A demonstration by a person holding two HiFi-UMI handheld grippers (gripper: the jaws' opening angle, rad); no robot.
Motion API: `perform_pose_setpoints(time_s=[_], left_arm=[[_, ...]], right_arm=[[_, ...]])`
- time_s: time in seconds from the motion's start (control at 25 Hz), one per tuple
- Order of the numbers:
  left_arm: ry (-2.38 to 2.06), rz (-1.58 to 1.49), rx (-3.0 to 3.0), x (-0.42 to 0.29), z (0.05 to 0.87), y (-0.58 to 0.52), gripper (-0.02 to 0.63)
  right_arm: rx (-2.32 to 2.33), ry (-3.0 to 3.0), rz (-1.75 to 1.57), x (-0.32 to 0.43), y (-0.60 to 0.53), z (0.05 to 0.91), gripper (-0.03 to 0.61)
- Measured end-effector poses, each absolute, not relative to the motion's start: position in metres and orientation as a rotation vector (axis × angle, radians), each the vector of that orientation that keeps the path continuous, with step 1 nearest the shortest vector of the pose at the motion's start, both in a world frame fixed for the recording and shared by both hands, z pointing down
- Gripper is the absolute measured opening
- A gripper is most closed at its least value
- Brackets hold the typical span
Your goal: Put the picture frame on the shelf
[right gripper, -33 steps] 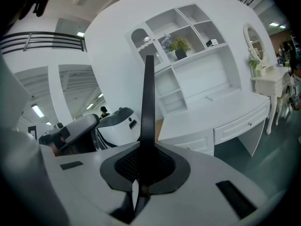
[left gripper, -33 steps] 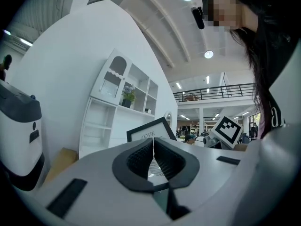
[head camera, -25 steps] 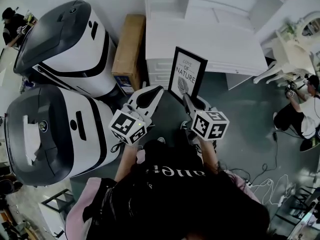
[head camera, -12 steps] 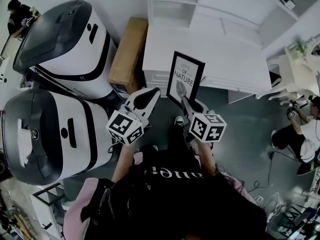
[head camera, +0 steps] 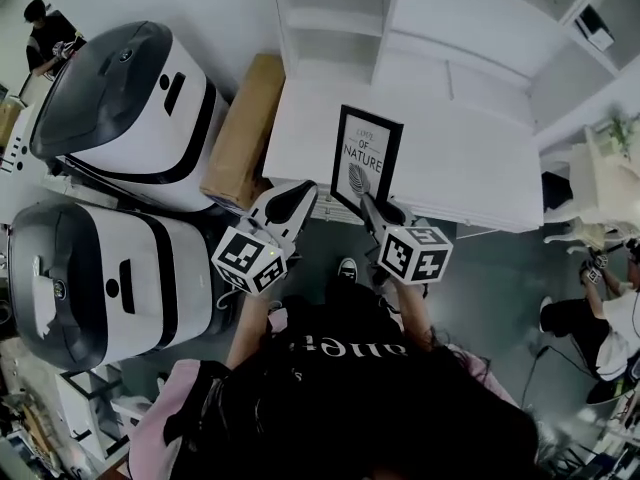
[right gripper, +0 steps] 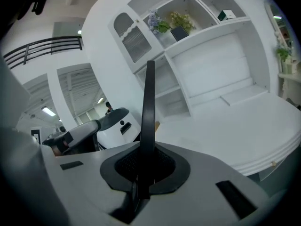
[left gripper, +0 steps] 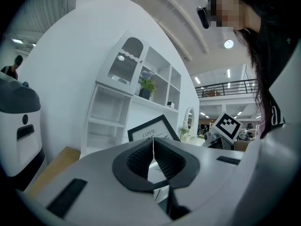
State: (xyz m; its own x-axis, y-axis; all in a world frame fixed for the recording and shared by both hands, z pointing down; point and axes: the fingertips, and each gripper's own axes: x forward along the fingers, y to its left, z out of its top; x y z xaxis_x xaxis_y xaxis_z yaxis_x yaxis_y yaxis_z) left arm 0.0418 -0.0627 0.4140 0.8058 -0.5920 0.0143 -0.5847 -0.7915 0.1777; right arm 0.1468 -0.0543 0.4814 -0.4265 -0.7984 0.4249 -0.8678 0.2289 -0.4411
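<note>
The picture frame (head camera: 365, 156) is black with a white print reading LOVE OF NATURE. It stands upright in the air over the front edge of the white shelf unit's desk top (head camera: 450, 148). My right gripper (head camera: 372, 206) is shut on its lower right edge. In the right gripper view the frame (right gripper: 149, 102) shows edge-on, clamped in my right gripper (right gripper: 142, 163). My left gripper (head camera: 300, 190) hovers just left of the frame, shut and empty. In the left gripper view, the left gripper (left gripper: 153, 144) has its pads touching, with the frame (left gripper: 151, 130) beyond them.
The shelf unit has open compartments (right gripper: 207, 60) above the desk top, one holding a plant (right gripper: 176, 20). Two large white-and-black machines (head camera: 130, 98) (head camera: 90, 278) stand at the left, with a cardboard box (head camera: 240, 133) beside the unit. People are at the far left (head camera: 45, 33) and right (head camera: 600, 328).
The frame and both grippers have come closer to the white unit; the frame now stands over the desk top's front edge. Both grippers stay shut.
</note>
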Motion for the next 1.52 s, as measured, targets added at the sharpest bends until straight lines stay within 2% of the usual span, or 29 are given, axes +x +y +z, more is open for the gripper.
perform_pose_setpoints(time_s=[0.52, 0.96, 1.52], left_arm=[[-1.057, 0.004, 2.772, 0.092, 0.413, -0.105, 0.017], [-1.119, 0.024, 2.762, 0.073, 0.415, -0.127, 0.017], [-0.996, -0.039, 2.853, 0.053, 0.393, -0.228, 0.017]], right_arm=[[1.491, -2.455, 1.009, 0.197, -0.117, 0.485, 0.060], [1.452, -2.500, 0.977, 0.180, -0.153, 0.481, 0.060], [1.565, -2.519, 0.796, 0.154, -0.263, 0.434, 0.060]])
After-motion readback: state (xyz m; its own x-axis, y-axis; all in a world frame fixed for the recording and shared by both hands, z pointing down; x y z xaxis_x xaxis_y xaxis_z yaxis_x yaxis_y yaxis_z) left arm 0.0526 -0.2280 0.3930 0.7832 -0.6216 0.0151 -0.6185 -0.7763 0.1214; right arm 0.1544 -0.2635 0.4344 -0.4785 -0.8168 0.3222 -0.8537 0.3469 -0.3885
